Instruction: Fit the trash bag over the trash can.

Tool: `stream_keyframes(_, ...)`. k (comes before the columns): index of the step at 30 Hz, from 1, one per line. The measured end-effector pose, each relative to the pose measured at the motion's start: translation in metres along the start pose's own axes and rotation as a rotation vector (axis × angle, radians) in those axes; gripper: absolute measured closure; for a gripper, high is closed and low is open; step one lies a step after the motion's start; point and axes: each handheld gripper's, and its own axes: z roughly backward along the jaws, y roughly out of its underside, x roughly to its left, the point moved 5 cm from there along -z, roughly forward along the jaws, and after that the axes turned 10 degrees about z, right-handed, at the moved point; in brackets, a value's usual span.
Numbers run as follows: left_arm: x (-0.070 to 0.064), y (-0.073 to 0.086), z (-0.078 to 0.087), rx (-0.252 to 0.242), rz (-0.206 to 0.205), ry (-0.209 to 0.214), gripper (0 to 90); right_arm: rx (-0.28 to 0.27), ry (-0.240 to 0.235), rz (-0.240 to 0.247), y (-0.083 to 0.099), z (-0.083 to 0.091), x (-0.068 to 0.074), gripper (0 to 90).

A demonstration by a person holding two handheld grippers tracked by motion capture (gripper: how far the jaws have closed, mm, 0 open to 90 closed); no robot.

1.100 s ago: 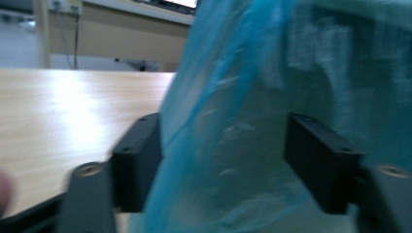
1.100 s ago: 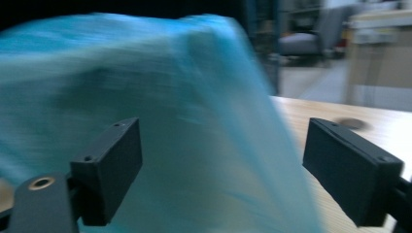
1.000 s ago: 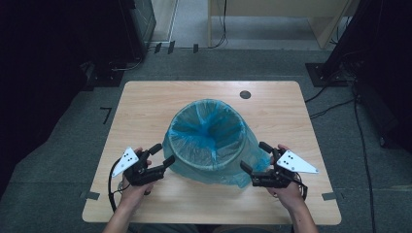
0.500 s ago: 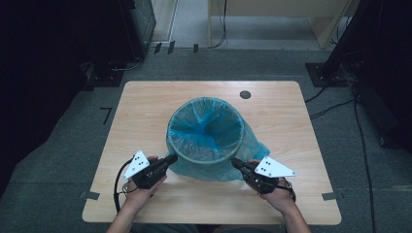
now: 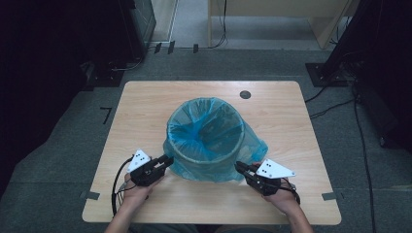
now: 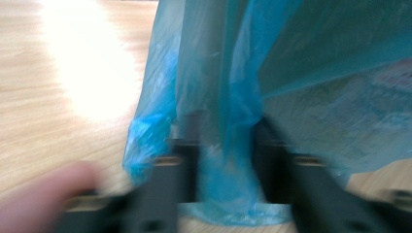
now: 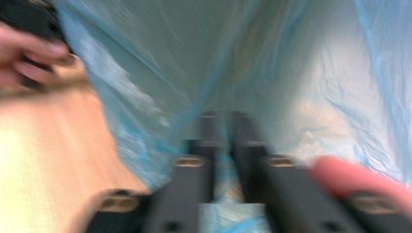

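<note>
From the high view, a round bin (image 5: 206,133) lined with a blue bag (image 5: 216,167) stands near the middle of the wooden table (image 5: 145,102), the bag's loose skirt pooling on the near side and to the right; the left gripper (image 5: 164,161) reaches into the skirt at the bin's near left, and the right gripper (image 5: 240,168) meets it at the near right, each held by a hand coming in from the bottom edge. In the left gripper view, which is blurred, the two black jaws stand apart with a fold of blue film (image 6: 228,160) between them, and whether they pinch it I cannot tell; a fingertip (image 6: 43,194) blurs in at the lower left. In the right gripper view, also blurred, the jaws stand nearly together with a thin strip of the bag (image 7: 223,167) in the narrow gap, so they look clamped on the film, while the other hand (image 7: 29,51) shows at the upper left. My judgement is that the step in hand is taking hold of the bag's hanging skirt on both sides; the next move calls for a firm pinch on each side and an even pull, since thin film slips or tears if one side leads
</note>
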Motion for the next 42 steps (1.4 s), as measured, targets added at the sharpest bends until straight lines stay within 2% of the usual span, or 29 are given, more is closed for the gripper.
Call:
stream_keyframes(2, 0.003, -0.004, 0.007, -0.014, -0.008, 0.008, 35.1, -0.025, -0.001, -0.002, -0.004, 0.005, -0.002, 66.3)
stream_keyframes(5, 0.008, -0.011, 0.017, -0.044, 0.001, 0.005, 11.5, -0.052, 0.027, -0.011, -0.009, 0.012, -0.006, 67.3)
stream_keyframes(8, 0.014, -0.018, 0.028, -0.057, 0.004, -0.035, 0.0, -0.061, 0.056, -0.016, -0.011, 0.017, -0.012, 75.3)
stream_keyframes(10, 0.02, -0.019, 0.034, -0.061, -0.004, -0.077, 0.0, -0.062, 0.072, -0.029, -0.011, 0.019, -0.016, 81.5)
stream_keyframes(12, 0.025, -0.018, 0.039, -0.044, -0.008, -0.116, 0.0, -0.049, 0.094, -0.038, -0.01, 0.021, -0.019, 85.9)
stream_keyframes(14, 0.032, -0.016, 0.043, -0.011, 0.009, -0.162, 0.0, -0.039, 0.113, -0.047, -0.009, 0.022, -0.022, 87.8)
stream_keyframes(19, 0.055, -0.006, 0.048, 0.076, 0.036, -0.367, 0.0, -0.036, 0.142, -0.067, -0.013, 0.024, -0.027, 90.0)
stream_keyframes(21, 0.062, 0.001, 0.051, 0.112, 0.051, -0.416, 0.0, -0.028, 0.151, -0.068, -0.014, 0.024, -0.028, 90.0)
stream_keyframes(23, 0.065, 0.008, 0.051, 0.154, 0.054, -0.419, 0.0, -0.02, 0.155, -0.058, -0.015, 0.025, -0.027, 90.0)
stream_keyframes(26, 0.067, 0.019, 0.051, 0.205, 0.053, -0.451, 0.0, -0.004, 0.148, -0.049, -0.017, 0.027, -0.027, 90.0)
stream_keyframes(29, 0.067, 0.029, 0.049, 0.271, 0.028, -0.483, 0.0, -0.009, 0.15, -0.039, -0.021, 0.029, -0.03, 90.0)
stream_keyframes(31, 0.067, 0.034, 0.046, 0.299, 0.024, -0.489, 0.0, -0.021, 0.148, -0.032, -0.026, 0.032, -0.032, 90.0)
stream_keyframes(35, 0.066, 0.036, 0.042, 0.282, 0.029, -0.484, 0.0, -0.065, 0.13, -0.012, -0.038, 0.037, -0.035, 90.0)
stream_keyframes(38, 0.065, 0.036, 0.04, 0.28, 0.033, -0.487, 0.0, -0.077, 0.114, 0.01, -0.048, 0.037, -0.037, 90.0)
stream_keyframes(42, 0.065, 0.036, 0.04, 0.28, 0.034, -0.488, 0.0, -0.087, 0.055, 0.064, -0.065, 0.033, -0.036, 90.0)
